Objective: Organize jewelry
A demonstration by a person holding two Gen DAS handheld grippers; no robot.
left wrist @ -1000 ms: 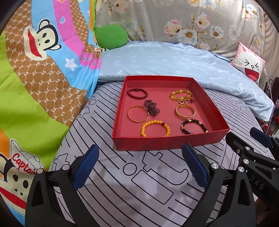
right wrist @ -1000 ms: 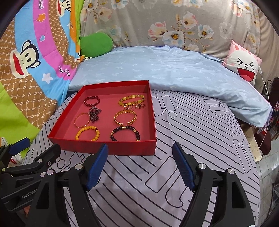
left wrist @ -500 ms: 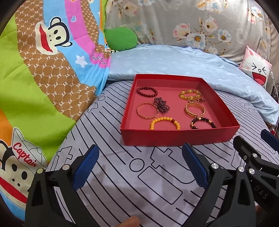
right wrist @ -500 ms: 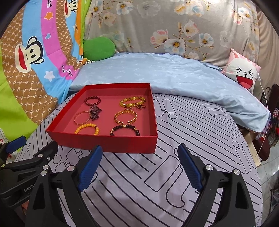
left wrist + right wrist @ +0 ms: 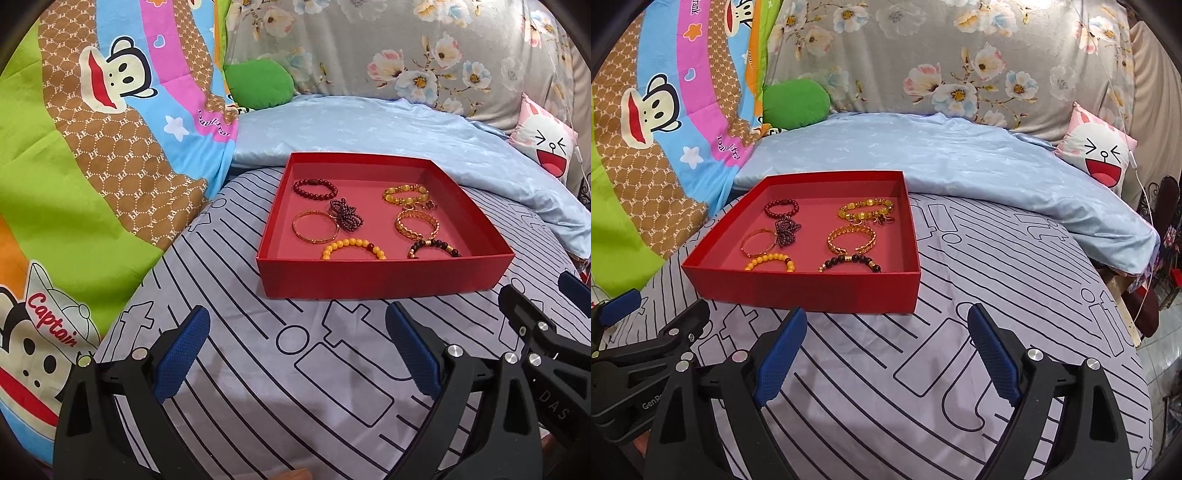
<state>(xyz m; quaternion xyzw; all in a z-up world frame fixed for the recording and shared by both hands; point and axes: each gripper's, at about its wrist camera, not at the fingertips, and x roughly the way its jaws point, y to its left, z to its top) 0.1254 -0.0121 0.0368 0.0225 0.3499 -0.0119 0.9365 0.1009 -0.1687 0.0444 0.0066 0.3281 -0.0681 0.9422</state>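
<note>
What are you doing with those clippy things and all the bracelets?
A person holds a gripper in each hand over the bed, getting ready to sort jewelry. The left gripper and right gripper are both open and empty, hovering in front of the red box. Seven pieces lie inside it, like the yellow bead bracelet and the thin gold bangle. Nothing is being touched.

Bright, even indoor light — soft shadows only, no glare. Both views are sharp centrally, with strong fisheye bending and dark vignetted corners.
</note>
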